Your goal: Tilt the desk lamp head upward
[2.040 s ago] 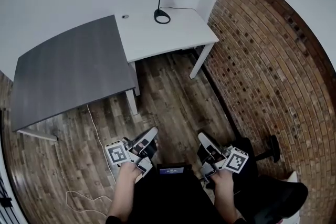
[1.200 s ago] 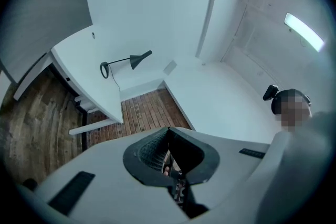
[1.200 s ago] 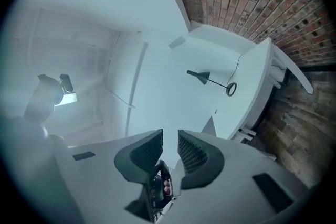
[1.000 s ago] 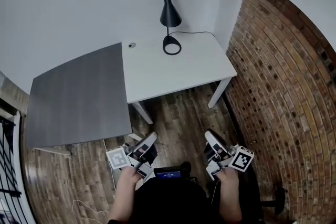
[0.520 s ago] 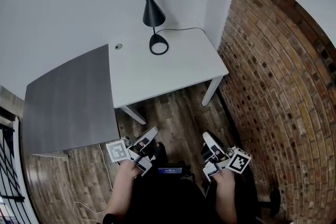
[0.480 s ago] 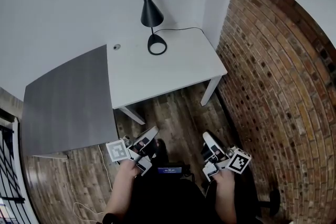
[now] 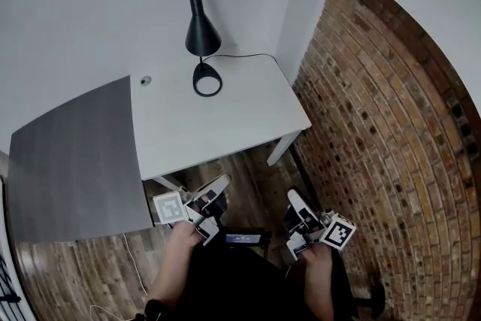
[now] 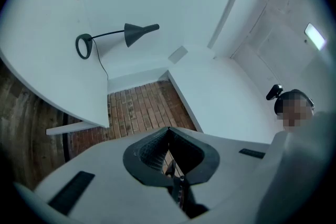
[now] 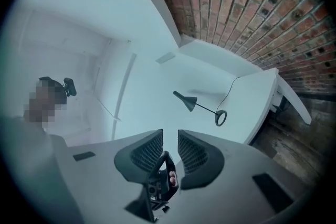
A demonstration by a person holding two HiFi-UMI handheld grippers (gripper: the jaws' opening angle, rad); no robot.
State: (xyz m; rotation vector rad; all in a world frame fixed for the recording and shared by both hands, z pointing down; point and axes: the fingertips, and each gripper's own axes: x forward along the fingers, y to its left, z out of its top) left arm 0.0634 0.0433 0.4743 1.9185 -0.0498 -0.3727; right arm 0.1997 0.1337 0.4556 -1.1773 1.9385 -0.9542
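Though well apart from the desk lamp (image 7: 201,37), left gripper (image 7: 222,182) seemingly closed, right gripper (image 7: 292,197) narrowly parted, both empty.

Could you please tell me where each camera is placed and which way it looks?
Head view: on the person's head, looking steeply down at the white desk and desk lamp; both arms, left gripper and right gripper show.
Left gripper view: on that gripper, facing the lamp along its closed jaws.
Right gripper view: on that gripper, facing the lamp along its open, empty jaws.
All three share the lamp.
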